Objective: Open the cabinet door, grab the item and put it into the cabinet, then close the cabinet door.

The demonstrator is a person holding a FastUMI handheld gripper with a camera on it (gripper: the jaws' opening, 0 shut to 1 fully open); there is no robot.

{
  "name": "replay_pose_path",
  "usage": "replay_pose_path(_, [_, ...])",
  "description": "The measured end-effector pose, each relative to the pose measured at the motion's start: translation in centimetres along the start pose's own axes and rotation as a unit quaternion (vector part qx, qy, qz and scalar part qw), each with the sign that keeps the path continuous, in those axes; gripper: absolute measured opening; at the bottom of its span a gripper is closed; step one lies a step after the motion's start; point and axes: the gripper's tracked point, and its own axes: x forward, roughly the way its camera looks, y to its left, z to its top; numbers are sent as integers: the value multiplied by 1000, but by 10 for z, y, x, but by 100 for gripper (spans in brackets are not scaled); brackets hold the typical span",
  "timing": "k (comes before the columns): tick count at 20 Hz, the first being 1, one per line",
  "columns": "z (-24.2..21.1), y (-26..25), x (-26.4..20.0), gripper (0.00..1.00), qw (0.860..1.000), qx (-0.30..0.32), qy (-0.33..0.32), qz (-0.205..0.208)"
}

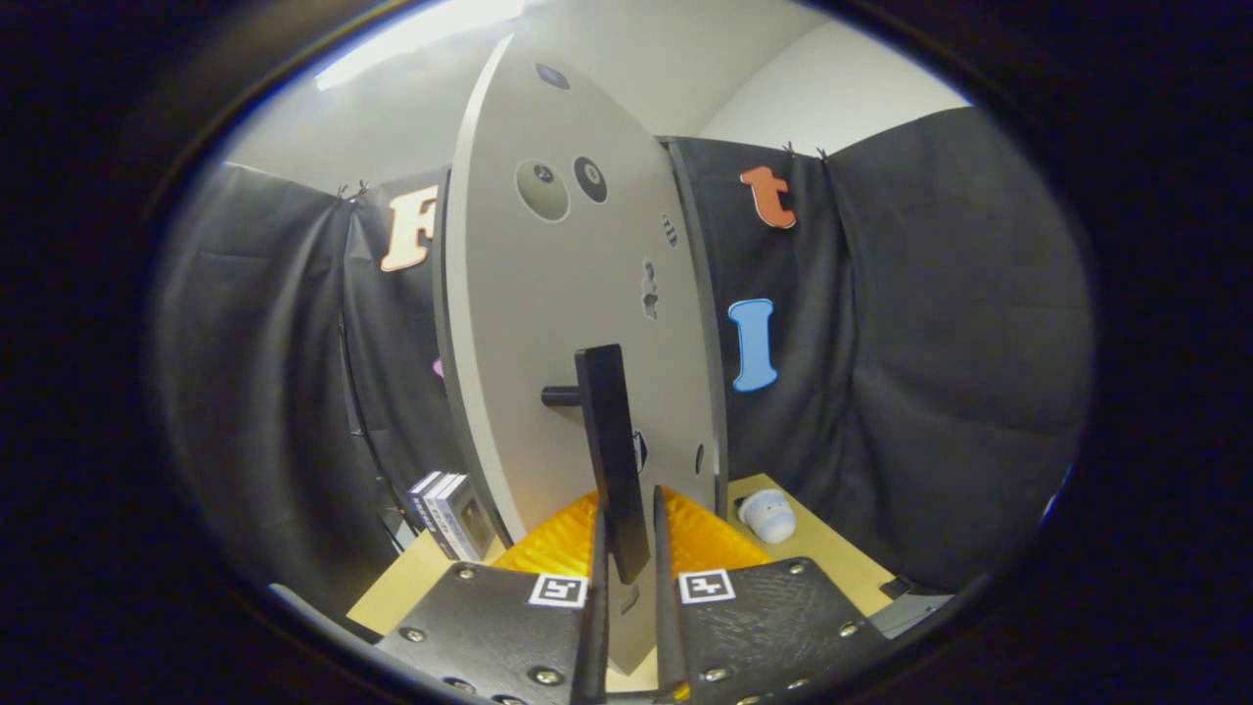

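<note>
The gripper (626, 587) is clamping its two fingers on the lower end of the black bar handle (611, 450), which is sticking up between them. That handle is standing off the pale cabinet door (578, 323) on a short peg, and the door is rising just ahead of the fingers, swung edge-on. Beyond the fingers an orange mat (568, 539) is lying on the wooden table (832, 548). A small white item (768, 515) is sitting to the right of the door, and a boxed pack (452, 514) is leaning to the left.
</note>
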Motion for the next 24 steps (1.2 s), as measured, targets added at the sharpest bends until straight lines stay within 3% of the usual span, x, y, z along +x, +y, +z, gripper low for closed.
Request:
replay_pose_path(13, [8, -32, 1, 20, 999, 4, -15, -34])
replay_pose_path(16, [11, -41, 4, 13, 998, 8, -24, -52])
replay_pose_path(24, [14, -45, 6, 13, 1000, -15, -21, -4])
